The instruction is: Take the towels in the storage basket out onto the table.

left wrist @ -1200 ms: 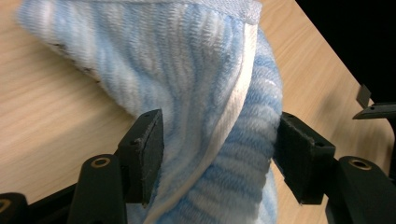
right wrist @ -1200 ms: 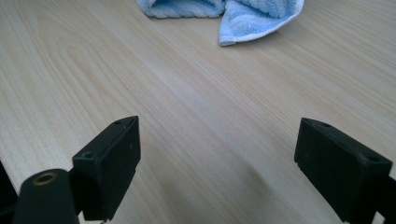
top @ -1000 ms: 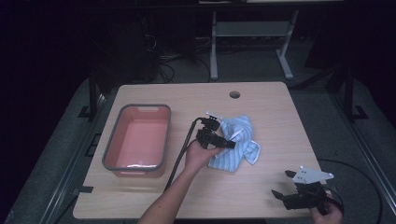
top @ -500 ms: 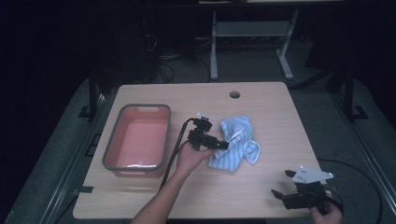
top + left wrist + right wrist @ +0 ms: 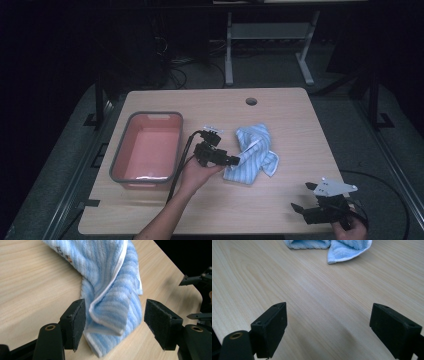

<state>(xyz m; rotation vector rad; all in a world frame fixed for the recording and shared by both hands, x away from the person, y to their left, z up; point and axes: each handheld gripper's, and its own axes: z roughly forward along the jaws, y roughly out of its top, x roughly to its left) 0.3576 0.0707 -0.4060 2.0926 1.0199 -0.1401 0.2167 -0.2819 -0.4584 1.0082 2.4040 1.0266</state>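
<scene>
The soft blue-and-white striped cloth [image 5: 255, 152] lies crumpled in the middle of the high view, on the light wooden table [image 5: 280, 205]. The left gripper [image 5: 235, 161] sits at its left edge, jaws spread wide around a fold, not pinching. The right gripper [image 5: 300, 209], lower right, is spread wide with nothing between its jaws. A pink plastic tub with a grey rim [image 5: 150, 150] sits at the left.

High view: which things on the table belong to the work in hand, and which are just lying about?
In the work:
- crumpled light-blue striped terry towel, lying on the table
- left gripper, jaws open on either side of a fold of the towel
- right gripper, open, waiting near the table's front edge

Lying about:
- pink rectangular plastic tub with a grey rim, nothing visible in it
</scene>
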